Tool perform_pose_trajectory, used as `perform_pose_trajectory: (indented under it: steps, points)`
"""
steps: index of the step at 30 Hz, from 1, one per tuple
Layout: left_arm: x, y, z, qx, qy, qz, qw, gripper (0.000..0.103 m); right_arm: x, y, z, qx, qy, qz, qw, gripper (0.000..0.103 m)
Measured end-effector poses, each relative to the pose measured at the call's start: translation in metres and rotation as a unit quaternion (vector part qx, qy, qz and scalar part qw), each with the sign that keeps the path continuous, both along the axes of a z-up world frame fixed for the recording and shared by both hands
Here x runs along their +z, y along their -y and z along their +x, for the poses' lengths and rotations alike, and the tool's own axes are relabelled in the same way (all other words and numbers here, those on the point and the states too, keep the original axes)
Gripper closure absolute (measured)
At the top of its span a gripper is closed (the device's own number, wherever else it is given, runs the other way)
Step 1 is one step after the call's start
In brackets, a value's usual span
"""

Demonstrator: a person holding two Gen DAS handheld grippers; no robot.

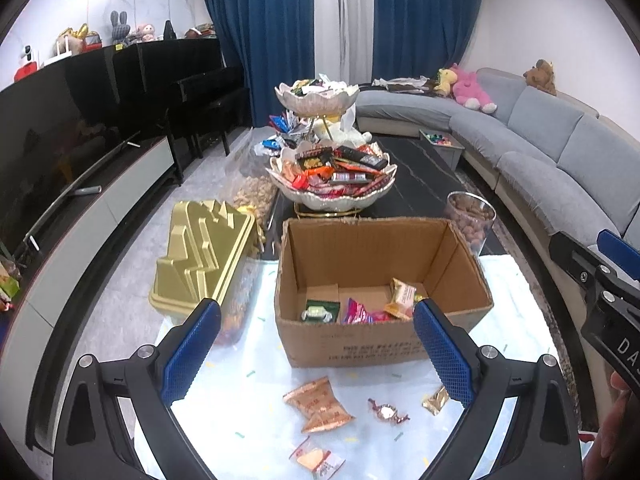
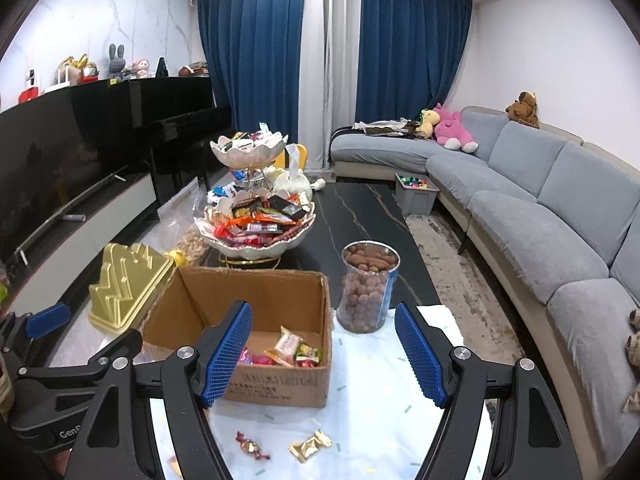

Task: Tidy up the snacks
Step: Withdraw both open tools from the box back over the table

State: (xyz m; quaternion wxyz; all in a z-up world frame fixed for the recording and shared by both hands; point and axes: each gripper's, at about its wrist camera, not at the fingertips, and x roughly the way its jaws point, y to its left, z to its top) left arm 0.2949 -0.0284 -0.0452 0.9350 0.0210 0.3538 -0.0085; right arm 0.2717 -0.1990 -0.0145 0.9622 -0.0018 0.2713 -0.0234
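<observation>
The left gripper (image 1: 318,354) is released, its blue pads wide apart with nothing between them. The right gripper (image 2: 324,354) is released too and holds nothing. The box (image 1: 372,344) stands open on the white cloth (image 1: 256,360), with a few snacks (image 1: 360,310) on its bottom. In the left view, four loose pieces lie on the cloth at 6 o'clock from the box: an orange packet (image 1: 318,404), a candy (image 1: 387,411), a gold wrapper (image 1: 436,400) and a clear packet (image 1: 316,458). A jar (image 2: 367,286) of nuts stands at 2 o'clock from the box, and the full bowl (image 2: 256,236) at 12 o'clock.
</observation>
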Motion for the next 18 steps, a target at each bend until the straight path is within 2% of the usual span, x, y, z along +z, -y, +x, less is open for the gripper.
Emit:
perform_pose_trajectory:
  steps: [7, 18]
  points:
    - [-0.012, 0.0, -0.011, 0.008, -0.006, 0.002, 1.0, 0.005, -0.008, -0.001, -0.01, 0.003, 0.003, -0.002, 1.0, 0.028]
    - [-0.041, -0.008, -0.022, 0.022, -0.028, 0.002, 0.9994, 0.005, -0.038, -0.007, -0.019, 0.004, -0.024, -0.007, 1.0, 0.028]
